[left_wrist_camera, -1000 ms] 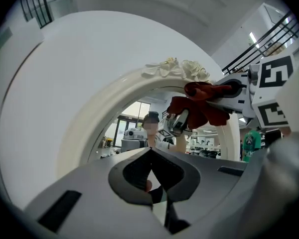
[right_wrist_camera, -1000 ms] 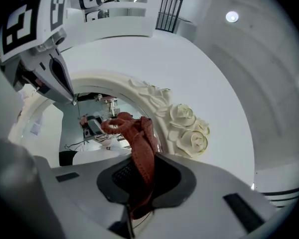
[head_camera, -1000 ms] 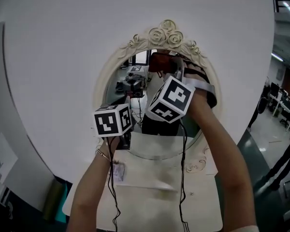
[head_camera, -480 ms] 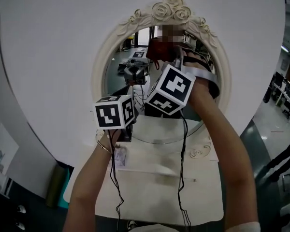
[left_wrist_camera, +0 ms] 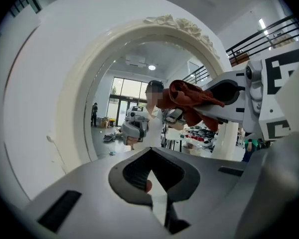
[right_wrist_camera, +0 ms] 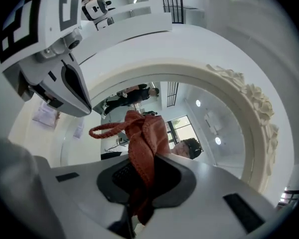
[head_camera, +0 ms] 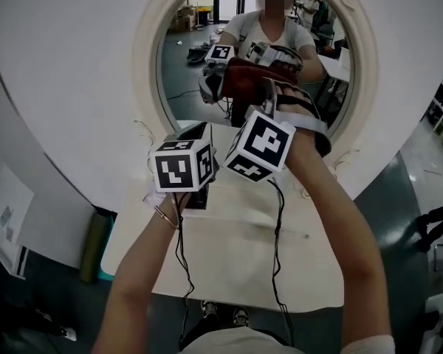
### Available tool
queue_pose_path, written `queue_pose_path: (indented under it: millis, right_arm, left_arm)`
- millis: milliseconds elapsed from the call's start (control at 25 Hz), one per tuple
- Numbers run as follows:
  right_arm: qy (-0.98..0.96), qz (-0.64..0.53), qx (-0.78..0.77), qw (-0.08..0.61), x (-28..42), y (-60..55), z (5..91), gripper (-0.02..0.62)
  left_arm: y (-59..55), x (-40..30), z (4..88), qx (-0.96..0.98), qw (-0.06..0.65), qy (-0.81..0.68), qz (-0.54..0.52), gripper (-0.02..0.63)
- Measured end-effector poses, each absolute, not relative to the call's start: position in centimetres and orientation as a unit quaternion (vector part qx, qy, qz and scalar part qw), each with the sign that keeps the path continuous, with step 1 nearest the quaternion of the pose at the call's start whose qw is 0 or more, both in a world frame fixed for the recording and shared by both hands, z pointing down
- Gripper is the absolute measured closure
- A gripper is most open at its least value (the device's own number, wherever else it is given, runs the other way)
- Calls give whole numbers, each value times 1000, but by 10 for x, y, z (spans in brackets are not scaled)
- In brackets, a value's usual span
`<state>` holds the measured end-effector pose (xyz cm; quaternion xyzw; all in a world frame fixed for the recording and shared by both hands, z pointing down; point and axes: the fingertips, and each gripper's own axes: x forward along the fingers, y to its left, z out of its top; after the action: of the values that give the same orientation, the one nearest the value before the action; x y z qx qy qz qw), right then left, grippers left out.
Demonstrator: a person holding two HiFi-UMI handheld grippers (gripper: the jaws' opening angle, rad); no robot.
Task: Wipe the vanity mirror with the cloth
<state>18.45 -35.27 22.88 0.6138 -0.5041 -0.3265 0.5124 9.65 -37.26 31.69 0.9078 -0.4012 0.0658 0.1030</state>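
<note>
**Hazards During Wiping: Glass Contact and Mirror Stability**

Left claw [left_wrist_camera: 149, 171]: the jaws are together with nothing clamped. It is held low before the vanity mirror [head_camera: 183, 65], near the lower left of the frame. It does not steady the mirror, so a stray swing could strike the frame.

The mirror stands at the far edge of the table [head_camera: 229, 268]. Firm wiping pressure could push or rock it.

Right claw [right_wrist_camera: 142, 176]: the jaws are clamped on the red cloth [right_wrist_camera: 143, 133], which is bunched before the middle of the glass. Contact with the glass cannot be confirmed. A thin wad may let the hard jaw tips reach the glass, and the loose loop may snag and drag the cloth free.
</note>
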Motion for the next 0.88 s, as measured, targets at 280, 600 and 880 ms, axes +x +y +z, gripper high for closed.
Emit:
queue_pose_path:
  millis: [280,600,880]
  right_arm:
    - [-544,-285,583,532,178,-358,331,535]
    - [-593,-218,545,551,168,-359,457,535]
    - [-611,-174,525,567,164,-359,528,535]
  left_arm:
    - [-369,94,415,896,153,-400,115,601]
    - [-360,80,486,886,210,-394,120,601]
    - [-359,69,517,879,238,-392,130,601]
